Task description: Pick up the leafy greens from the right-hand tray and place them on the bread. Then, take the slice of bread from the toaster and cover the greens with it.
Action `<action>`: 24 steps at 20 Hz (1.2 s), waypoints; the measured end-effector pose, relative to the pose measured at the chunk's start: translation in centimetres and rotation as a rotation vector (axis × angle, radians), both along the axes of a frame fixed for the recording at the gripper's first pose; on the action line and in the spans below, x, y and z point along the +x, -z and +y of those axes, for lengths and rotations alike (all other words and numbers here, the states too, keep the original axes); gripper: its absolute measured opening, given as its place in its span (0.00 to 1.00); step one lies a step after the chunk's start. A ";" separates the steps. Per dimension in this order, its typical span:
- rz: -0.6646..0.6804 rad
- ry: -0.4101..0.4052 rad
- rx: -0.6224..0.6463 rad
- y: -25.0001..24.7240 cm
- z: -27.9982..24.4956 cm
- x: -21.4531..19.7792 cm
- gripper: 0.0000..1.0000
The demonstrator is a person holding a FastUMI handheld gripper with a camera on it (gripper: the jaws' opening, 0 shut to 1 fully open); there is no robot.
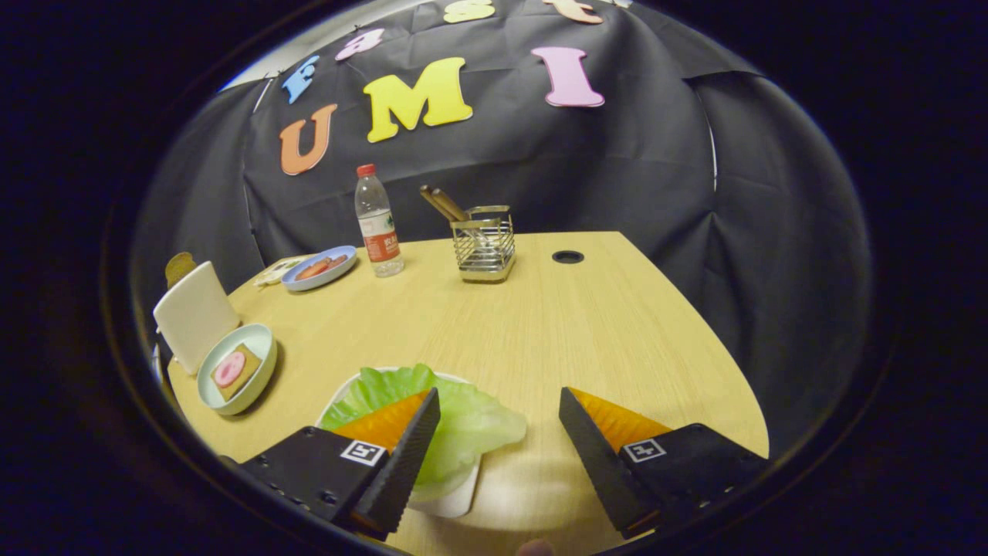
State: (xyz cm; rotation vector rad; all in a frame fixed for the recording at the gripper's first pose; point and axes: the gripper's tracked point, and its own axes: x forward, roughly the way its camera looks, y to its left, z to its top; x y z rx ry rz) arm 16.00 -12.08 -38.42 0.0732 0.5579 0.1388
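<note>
Currently, in the gripper view, I hold the gripper (500,421) with its fingers spread apart and clamped on nothing. The leafy greens (463,417) lie on one white tray (451,502), partly under the left finger; I judge the wide opening is set for a descent onto the leaf. One bread slice (235,371), with a pink round on top, waits in a pale green dish (266,344) to the left. One white toaster (194,313) stands just behind it; the brown shape at its top is probably the second slice. Beyond: one bottle (377,224), one blue plate (320,268), one wire holder (485,243).
</note>
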 end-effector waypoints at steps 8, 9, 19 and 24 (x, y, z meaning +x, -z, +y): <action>0.056 -0.013 -0.016 1.6 0.7 -0.1 0.56; 0.061 -0.004 -0.018 1.3 0.6 -0.1 0.56; 0.048 0.012 -0.035 -0.1 0.6 -0.3 0.00; 0.009 0.004 0.043 -3.5 2.0 -1.0 0.00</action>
